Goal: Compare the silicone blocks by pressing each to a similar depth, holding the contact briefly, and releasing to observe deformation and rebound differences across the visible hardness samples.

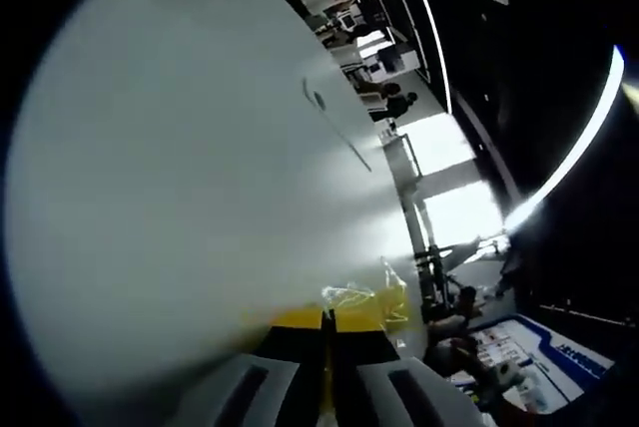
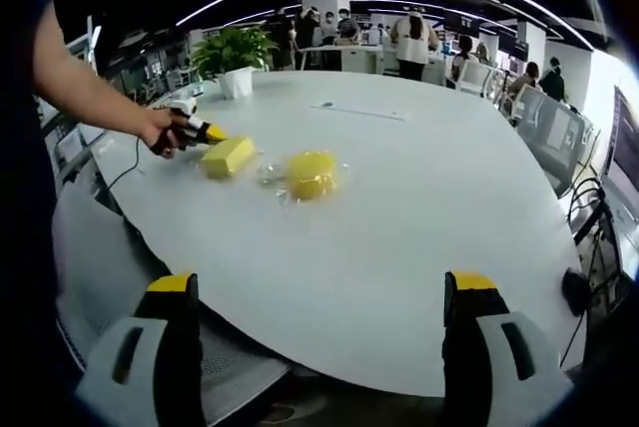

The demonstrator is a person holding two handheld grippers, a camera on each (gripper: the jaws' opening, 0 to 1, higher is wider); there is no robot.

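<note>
On the white table, a yellow rectangular silicone block and a round yellow block lie side by side, both in clear wrap. A hand holds my left gripper with its tip against the rectangular block's left end. In the left gripper view, my left gripper has its yellow-tipped jaws closed together, and crinkled wrap over a yellow block shows just past them. My right gripper hovers open at the table's near edge, well short of both blocks, with nothing between its jaws.
A potted plant stands at the far left of the table. Grey chairs line the right side, and several people stand behind. A small dark object sits by the table's right edge. A cable runs off the left side.
</note>
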